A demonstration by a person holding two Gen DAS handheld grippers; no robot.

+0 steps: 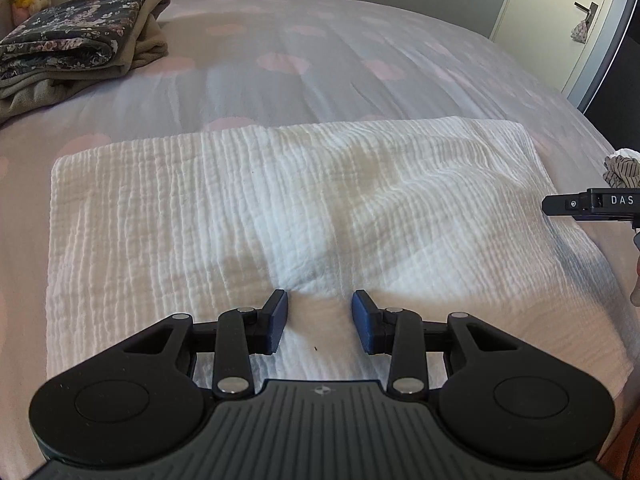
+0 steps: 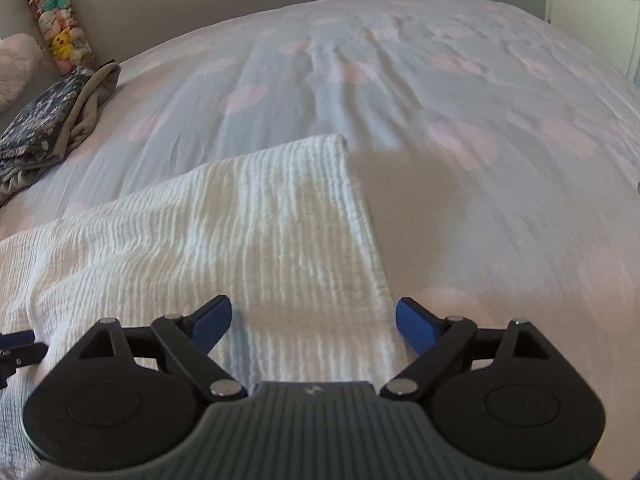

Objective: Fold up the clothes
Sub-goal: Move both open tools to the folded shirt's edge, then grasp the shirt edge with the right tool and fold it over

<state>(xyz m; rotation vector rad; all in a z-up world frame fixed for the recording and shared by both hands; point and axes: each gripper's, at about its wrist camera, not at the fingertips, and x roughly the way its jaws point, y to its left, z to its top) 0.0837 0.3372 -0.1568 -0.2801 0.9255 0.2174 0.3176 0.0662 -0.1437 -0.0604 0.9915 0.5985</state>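
Note:
A white crinkled cloth (image 1: 280, 208) lies flat on the bed as a wide folded rectangle. My left gripper (image 1: 320, 320) is open and empty, low over the cloth's near edge around its middle. My right gripper (image 2: 314, 322) is open wide and empty over the cloth's right end (image 2: 280, 220), its right finger (image 2: 416, 328) just past the cloth's right edge. The right gripper's finger (image 1: 576, 204) shows at the right side of the left wrist view, beside the cloth's right edge.
The bed has a pale sheet (image 1: 320, 60) with pink dots. A folded pile with dark floral fabric (image 1: 72, 36) on beige fabric sits at the far left. Plush toys (image 2: 60, 36) stand by the wall. A striped garment (image 1: 620, 168) lies at the right edge. A door (image 1: 568, 20) is far right.

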